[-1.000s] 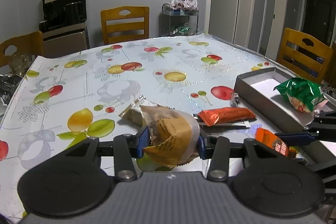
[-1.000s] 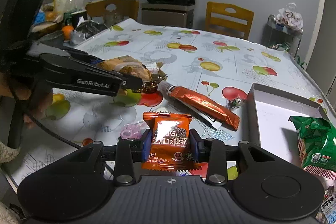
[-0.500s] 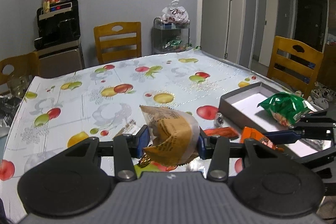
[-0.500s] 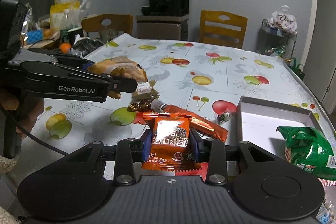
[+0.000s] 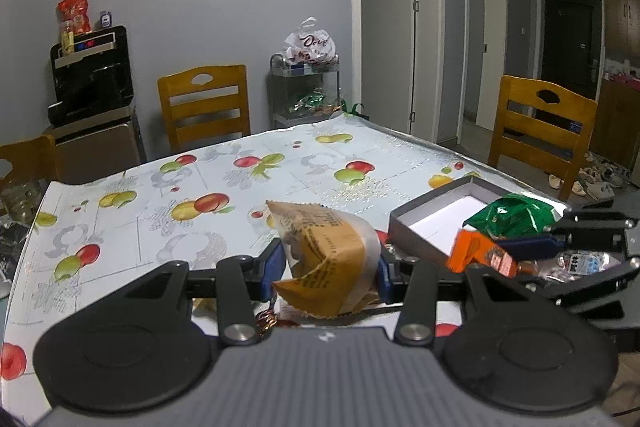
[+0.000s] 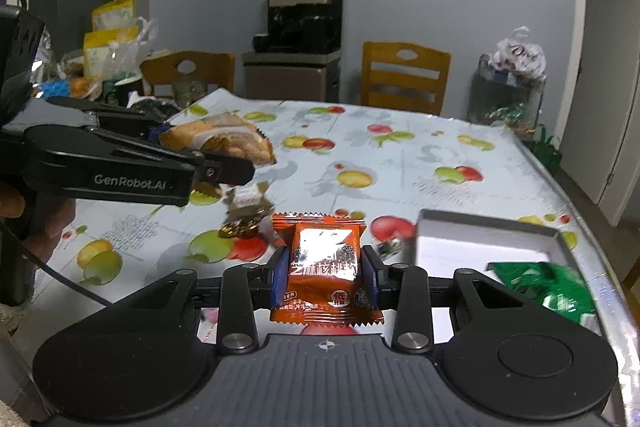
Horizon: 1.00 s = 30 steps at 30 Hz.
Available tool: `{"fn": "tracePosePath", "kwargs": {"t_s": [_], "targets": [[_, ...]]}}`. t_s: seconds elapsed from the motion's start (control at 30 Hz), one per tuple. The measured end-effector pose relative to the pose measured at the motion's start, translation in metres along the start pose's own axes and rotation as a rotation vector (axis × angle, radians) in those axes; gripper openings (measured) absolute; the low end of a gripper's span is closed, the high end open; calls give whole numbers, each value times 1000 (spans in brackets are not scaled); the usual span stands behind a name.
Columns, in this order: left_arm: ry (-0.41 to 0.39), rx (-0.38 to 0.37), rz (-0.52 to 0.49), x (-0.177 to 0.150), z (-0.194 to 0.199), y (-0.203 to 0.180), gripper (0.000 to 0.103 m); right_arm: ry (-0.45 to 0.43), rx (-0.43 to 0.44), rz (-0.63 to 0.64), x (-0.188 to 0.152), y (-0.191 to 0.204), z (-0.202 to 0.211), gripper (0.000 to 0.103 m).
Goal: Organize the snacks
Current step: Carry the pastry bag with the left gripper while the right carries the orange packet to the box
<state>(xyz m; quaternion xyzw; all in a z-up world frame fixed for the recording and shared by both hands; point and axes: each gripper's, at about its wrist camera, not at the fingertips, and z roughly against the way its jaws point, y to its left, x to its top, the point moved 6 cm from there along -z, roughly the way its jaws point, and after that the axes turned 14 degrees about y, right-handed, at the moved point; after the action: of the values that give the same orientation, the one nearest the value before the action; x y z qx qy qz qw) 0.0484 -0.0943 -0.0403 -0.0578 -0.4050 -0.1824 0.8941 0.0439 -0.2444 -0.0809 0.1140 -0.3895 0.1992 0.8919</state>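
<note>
Two snacks are in the air at once: seen from the left wrist, the left gripper [image 5: 326, 267] is clamped on a tan bread packet [image 5: 328, 259] by its middle, the wrapper bulging and creased between the blue pads, which suggests a light, soft, puffy thing that a harder squeeze would probably crush; the film looks slick, so the mid-body hold seems safer than a crimped end. Just to the right lies the grey box [image 5: 420, 231] on the table [image 5: 160, 195], a green bag [image 5: 516, 213] already inside, and the right gripper crosses in front of it, so room on that side is tight while the far tabletop is open. From the right wrist, the right gripper [image 6: 325, 273] is closed on an orange packet [image 6: 324, 267] across its width, flat, light and shiny, likely prone to sliding. The box's near wall [image 6: 480, 229] sits ahead to the right, close to the table's right edge; loose sweets [image 6: 240, 227] lie left of the path, under the left gripper's packet
</note>
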Motion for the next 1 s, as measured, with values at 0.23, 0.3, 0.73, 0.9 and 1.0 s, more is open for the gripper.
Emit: {"fn": "tracePosePath", "kwargs": {"t_s": [0.23, 0.3, 0.73, 0.9, 1.0], "targets": [[-2, -15, -30, 11, -3, -15, 43, -19, -32, -54, -1, -29, 11, 38], [-1, -22, -39, 15, -6, -19, 43, -23, -43, -63, -3, -36, 15, 38], [2, -82, -106, 35, -25, -62, 43, -40, -105, -155, -24, -88, 35, 38], [12, -108, -130, 39, -36, -79, 43, -27, -119, -167, -34, -101, 36, 38], [21, -121, -145, 40, -42, -89, 43, -14, -121, -161, -40, -105, 37, 38]]}}
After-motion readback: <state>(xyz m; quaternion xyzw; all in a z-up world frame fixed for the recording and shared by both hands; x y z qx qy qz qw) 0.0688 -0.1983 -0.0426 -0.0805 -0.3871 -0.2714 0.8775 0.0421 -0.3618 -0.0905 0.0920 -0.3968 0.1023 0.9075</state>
